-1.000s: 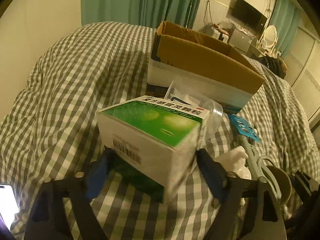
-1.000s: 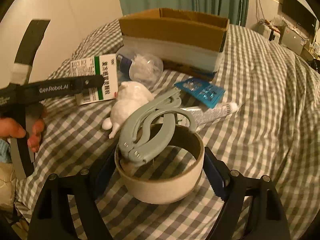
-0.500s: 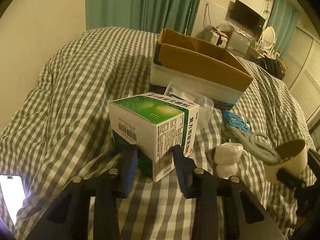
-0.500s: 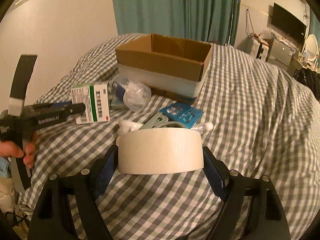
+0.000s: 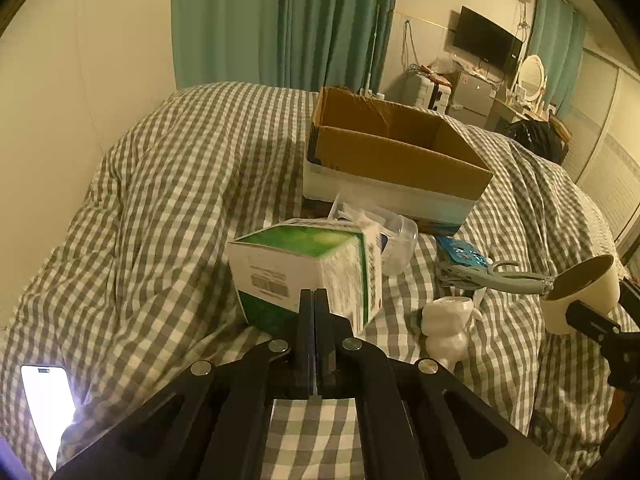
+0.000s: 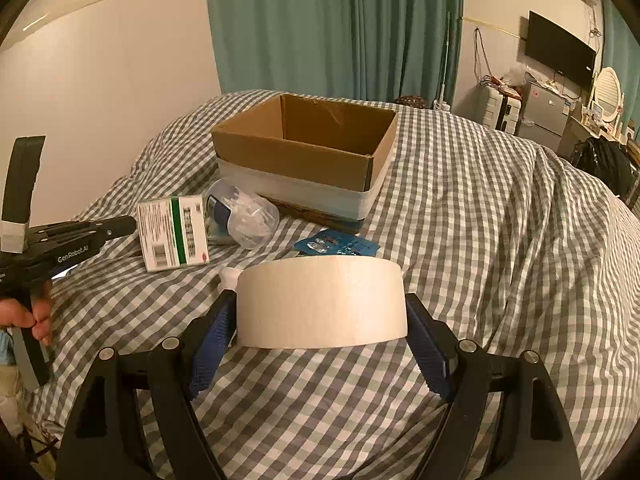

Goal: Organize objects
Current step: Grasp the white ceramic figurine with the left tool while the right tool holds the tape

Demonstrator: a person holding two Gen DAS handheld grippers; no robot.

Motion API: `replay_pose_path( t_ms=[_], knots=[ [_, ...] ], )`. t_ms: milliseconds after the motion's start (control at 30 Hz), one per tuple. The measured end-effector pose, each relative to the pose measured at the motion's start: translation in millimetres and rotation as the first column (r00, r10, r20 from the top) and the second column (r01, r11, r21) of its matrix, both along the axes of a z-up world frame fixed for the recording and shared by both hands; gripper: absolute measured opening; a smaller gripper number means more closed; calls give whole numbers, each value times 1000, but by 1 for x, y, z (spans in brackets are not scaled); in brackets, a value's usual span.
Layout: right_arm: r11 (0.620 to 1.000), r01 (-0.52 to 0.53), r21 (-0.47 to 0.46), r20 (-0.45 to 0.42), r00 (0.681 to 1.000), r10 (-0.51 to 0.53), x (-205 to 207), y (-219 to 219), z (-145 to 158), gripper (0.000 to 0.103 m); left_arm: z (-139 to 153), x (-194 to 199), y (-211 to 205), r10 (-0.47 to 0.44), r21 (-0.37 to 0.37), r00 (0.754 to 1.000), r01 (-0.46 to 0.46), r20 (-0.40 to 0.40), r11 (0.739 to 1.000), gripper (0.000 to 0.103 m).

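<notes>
Right gripper [image 6: 320, 320] is clamped across a roll of masking tape [image 6: 322, 304], its blue pads [image 6: 212, 344] pressing the outer wall from both sides and the roll carried above the checked bed cover [image 6: 480, 240], short of the open cardboard box [image 6: 308, 148]. Judging by its look, the roll is light and fairly stiff, though a hollow ring can flex if squeezed hard; holding it across the full width, as here, seems the safest place. Its papery face should give the pads good friction.

Left gripper [image 5: 314, 300] has its fingers pressed together with nothing between them, the tips just at the near edge of the green-and-white medicine box [image 5: 308, 272], which lies on the bed. Whether they touch it cannot be told. That carton looks light and crushable at the corners.

Further out lie a clear plastic container [image 6: 244, 216], a blue blister pack [image 6: 336, 246], grey-blue scissors [image 5: 492, 276] and a small white figurine [image 5: 448, 328]. A lit phone [image 5: 48, 400] rests at the bed's near-left edge.
</notes>
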State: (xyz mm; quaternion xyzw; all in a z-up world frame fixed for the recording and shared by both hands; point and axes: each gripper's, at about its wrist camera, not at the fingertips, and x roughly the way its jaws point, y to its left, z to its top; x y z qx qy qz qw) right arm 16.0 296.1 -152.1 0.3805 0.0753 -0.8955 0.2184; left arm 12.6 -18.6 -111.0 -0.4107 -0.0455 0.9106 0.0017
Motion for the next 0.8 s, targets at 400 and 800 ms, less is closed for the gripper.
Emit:
replay_pose_path(
  t_ms=[400, 800],
  knots=[
    [998, 60, -19, -48, 997, -60, -5, 25, 18, 81, 8, 5, 10, 67, -40, 998, -68, -18, 997, 78],
    [995, 93, -30, -35, 995, -94, -25, 56, 13, 81, -10, 6, 88, 24, 29, 999, -26, 49, 999, 78]
  ],
)
